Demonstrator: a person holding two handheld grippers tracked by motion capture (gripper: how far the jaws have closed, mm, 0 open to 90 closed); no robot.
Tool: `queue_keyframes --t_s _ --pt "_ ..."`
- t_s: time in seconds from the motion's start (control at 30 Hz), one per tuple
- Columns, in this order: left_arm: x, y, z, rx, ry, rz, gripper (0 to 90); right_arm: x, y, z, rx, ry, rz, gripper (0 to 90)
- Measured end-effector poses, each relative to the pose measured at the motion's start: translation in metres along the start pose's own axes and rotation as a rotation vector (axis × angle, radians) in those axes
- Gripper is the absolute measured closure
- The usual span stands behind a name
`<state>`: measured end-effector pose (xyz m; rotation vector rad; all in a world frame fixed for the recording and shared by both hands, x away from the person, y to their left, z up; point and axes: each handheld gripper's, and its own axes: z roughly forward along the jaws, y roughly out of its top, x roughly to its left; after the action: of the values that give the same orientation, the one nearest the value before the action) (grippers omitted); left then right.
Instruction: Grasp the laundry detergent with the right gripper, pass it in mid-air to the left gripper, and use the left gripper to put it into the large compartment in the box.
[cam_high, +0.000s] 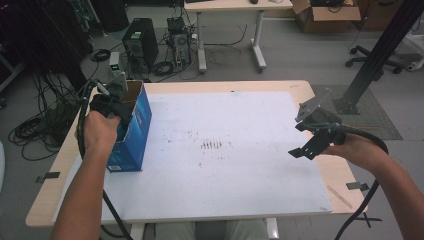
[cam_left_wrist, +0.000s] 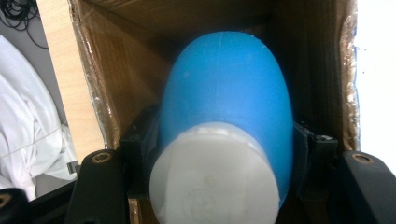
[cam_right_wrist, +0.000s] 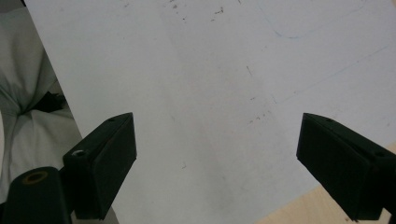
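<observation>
Blue bottle (cam_left_wrist: 229, 107) clamped in left tool (cam_high: 111, 107), lowered into carton (cam_high: 136, 131) for packing; right tool (cam_right_wrist: 217, 163) open, idle over bench (cam_high: 225, 165).

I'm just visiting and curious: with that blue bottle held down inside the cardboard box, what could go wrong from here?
The left tongs grip the blue bottle by its smooth, rounded body, so it might slip. The blue box stands tall and narrow near the table's left edge, and nothing steadies it: the right tongs hang open, far off. A nudge against its wall could tip it or push it off.
</observation>
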<state>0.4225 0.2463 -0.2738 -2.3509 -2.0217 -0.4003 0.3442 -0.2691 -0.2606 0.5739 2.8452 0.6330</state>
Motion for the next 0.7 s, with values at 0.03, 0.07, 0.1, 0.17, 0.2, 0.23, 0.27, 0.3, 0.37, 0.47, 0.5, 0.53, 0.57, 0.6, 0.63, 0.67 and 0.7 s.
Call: queue_keyframes --t_s 0.03,0.07,0.1,0.17,0.2,0.23,0.27,0.3,0.37,0.47,0.5,0.53,0.57,0.6,0.63,0.67,0.7 --pt "-0.0002 0.0001 0.0003 -0.001 -0.001 0.000 38.3 0.0000 0.0000 0.0003 -0.001 0.000 0.001 11.6" --pt "-0.0004 0.0003 0.0006 -0.002 -0.001 0.000 38.3 -0.0001 0.0001 0.0007 0.000 0.001 0.000 11.6" --pt "-0.0006 0.0006 0.0007 -0.001 -0.002 -0.002 38.2 0.0001 0.0004 0.0010 0.000 0.001 0.000 11.6" --pt "-0.0011 0.0012 0.0007 0.002 -0.002 0.004 38.1 0.0005 0.0009 0.0016 0.000 0.004 -0.001 11.6" --pt "-0.0012 0.0015 0.0008 0.002 -0.001 0.008 38.1 0.0008 0.0011 0.0018 0.000 0.006 -0.002 11.6" --pt "-0.0012 0.0016 0.0009 0.002 -0.002 0.009 38.1 0.0011 0.0012 0.0021 -0.001 0.009 -0.003 11.6" --pt "-0.0009 0.0016 0.0012 0.000 -0.004 0.007 38.1 0.0012 0.0012 0.0025 0.000 0.009 -0.003 11.6" --pt "-0.0004 0.0016 0.0014 0.000 -0.009 0.005 38.0 0.0013 0.0012 0.0028 0.000 0.009 -0.002 11.6" --pt "0.0005 0.0017 0.0016 0.003 -0.014 0.001 37.9 0.0012 0.0007 0.0033 0.001 0.011 -0.003 11.6" --pt "0.0020 0.0016 0.0021 0.003 -0.022 -0.001 37.5 0.0014 -0.0001 0.0033 0.000 0.012 0.000 11.6" --pt "0.0022 0.0015 0.0024 0.003 -0.026 -0.003 37.1 0.0015 -0.0003 0.0032 0.000 0.013 0.001 11.6" --pt "0.0025 0.0014 0.0022 0.002 -0.022 -0.002 36.8 0.0017 -0.0006 0.0031 -0.001 0.012 0.002 11.6" --pt "0.0028 0.0012 0.0019 0.000 -0.019 -0.001 36.9 0.0017 -0.0008 0.0031 -0.002 0.013 0.000 11.6" --pt "0.0030 0.0010 0.0013 -0.002 -0.015 0.001 37.1 0.0019 -0.0010 0.0030 -0.001 0.014 -0.001 11.6" --pt "0.0032 0.0006 0.0008 -0.008 -0.012 0.000 37.6 0.0021 -0.0012 0.0030 0.000 0.014 0.001 11.5" --pt "0.0037 0.0004 0.0006 -0.009 -0.018 -0.003 37.5 0.0022 -0.0013 0.0029 0.001 0.018 0.002 11.5" --pt "0.0040 0.0002 0.0005 -0.008 -0.021 -0.005 37.1 0.0025 -0.0014 0.0029 0.000 0.020 0.000 11.6"
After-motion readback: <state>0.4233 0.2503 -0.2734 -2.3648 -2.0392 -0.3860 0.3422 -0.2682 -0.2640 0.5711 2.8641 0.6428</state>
